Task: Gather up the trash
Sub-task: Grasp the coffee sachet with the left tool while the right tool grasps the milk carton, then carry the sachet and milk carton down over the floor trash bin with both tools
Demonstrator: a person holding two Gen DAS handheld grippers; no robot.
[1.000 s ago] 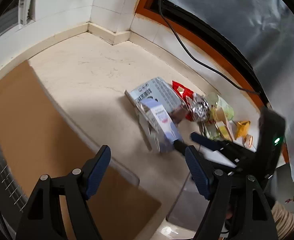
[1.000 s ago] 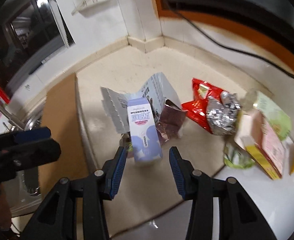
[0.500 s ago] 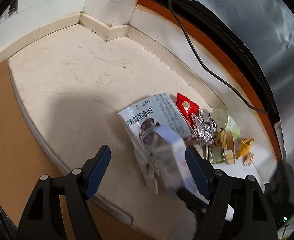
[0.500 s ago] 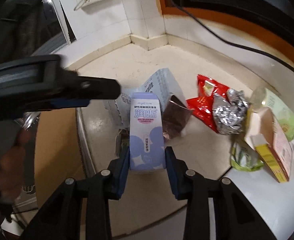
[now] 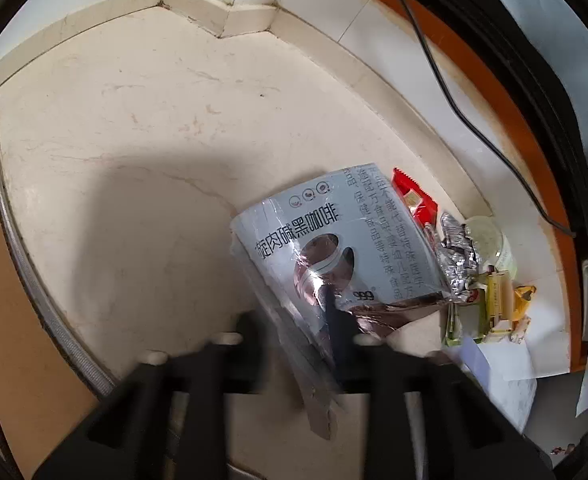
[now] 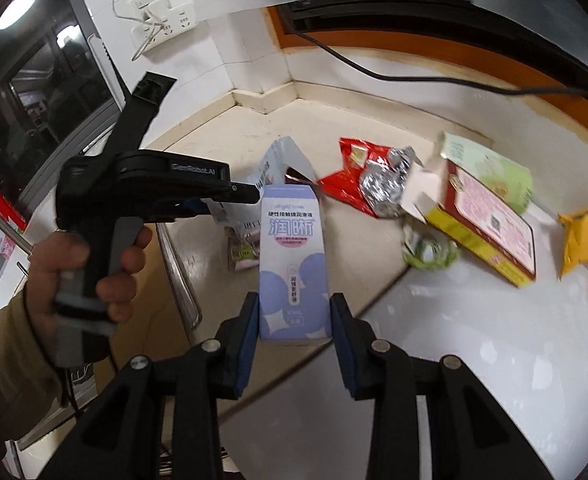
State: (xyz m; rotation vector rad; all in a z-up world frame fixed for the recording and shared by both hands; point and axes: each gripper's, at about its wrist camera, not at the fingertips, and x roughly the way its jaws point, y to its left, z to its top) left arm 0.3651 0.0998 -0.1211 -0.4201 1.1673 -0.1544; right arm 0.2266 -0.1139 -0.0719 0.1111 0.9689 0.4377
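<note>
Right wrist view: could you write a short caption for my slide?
Right gripper clamps a lavender carton upright above the trash-strewn counter.

Both views fisheye w/ dark round vignette at corners; straight edges bow near the rim; left wrist view: the left claw (image 5: 294, 332) is heavily motion-smeared, fingers streaked & soft, while the worktop (image 5: 133, 120) far off stays sharp; a broad soft shadow lies across the near-left of it; glare spot on the grey printed pouch (image 5: 334, 240); right wrist view brighter, a ceiling lamp (image 6: 17, 8) reflected far left in dark glass; the purple-white carton (image 6: 294, 264) is crisp; yellow packet (image 6: 582, 240) at far right slightly blurred.
</note>
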